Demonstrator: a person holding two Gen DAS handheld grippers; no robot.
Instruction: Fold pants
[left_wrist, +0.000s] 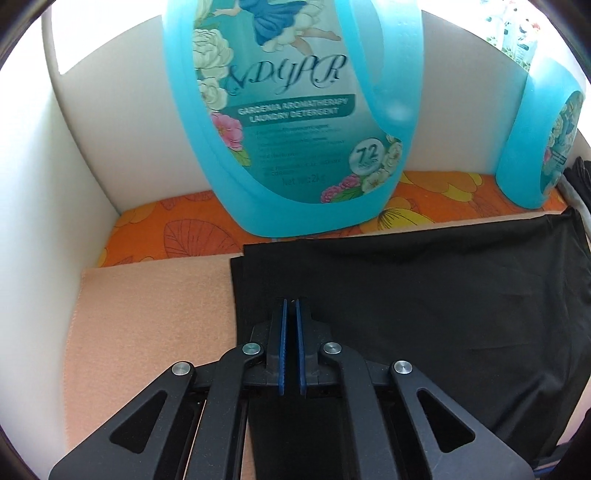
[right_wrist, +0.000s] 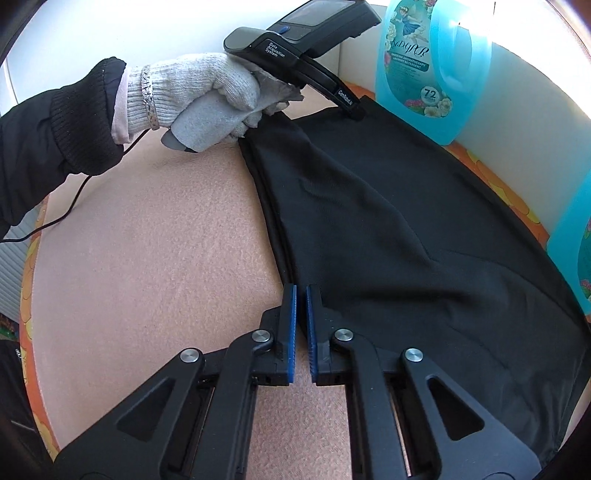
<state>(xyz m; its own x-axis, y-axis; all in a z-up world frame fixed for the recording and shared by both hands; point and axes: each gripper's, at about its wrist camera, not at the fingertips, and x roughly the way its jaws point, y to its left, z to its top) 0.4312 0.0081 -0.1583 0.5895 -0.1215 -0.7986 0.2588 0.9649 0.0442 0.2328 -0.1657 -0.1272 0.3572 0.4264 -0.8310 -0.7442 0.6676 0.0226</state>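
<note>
The black pants (left_wrist: 424, 295) lie flat on a peach cloth (left_wrist: 147, 314) that covers the worktop, toward its far right part, with the pants' far edge running along a strip of orange flowered cloth (left_wrist: 177, 229) at the worktop's far edge.

In the left wrist view, a white wall (left_wrist: 48, 221) stands along the left edge. The left gripper (left_wrist: 290, 301) points down onto the near left corner of the pants; its blue fingers (left_wrist: 283, 332) are clenched almost together, and whether cloth is pinched between the tips cannot be told. Behind, at the far edge, a blue detergent bottle (left_wrist: 295, 122) stands on the orange cloth just beyond the pants, with a second blue bottle (left_wrist: 535, 147) near the far right corner.

The right wrist view shows what the left cannot: a gloved hand (right_wrist: 207, 96) in a dark sleeve (right_wrist: 48, 140) holding the left gripper's handle at the pants' far left corner, a thin cable (right_wrist: 66, 206) trailing off it. It also shows the pants' long left edge running diagonally across the peach cloth. The right gripper (right_wrist: 301, 290) sits at that edge nearer the camera, its blue fingers (right_wrist: 292, 317) clenched to a thin gap right at the hem; a grip on it cannot be told. One bottle (right_wrist: 424, 66) stands at the far right.
</note>
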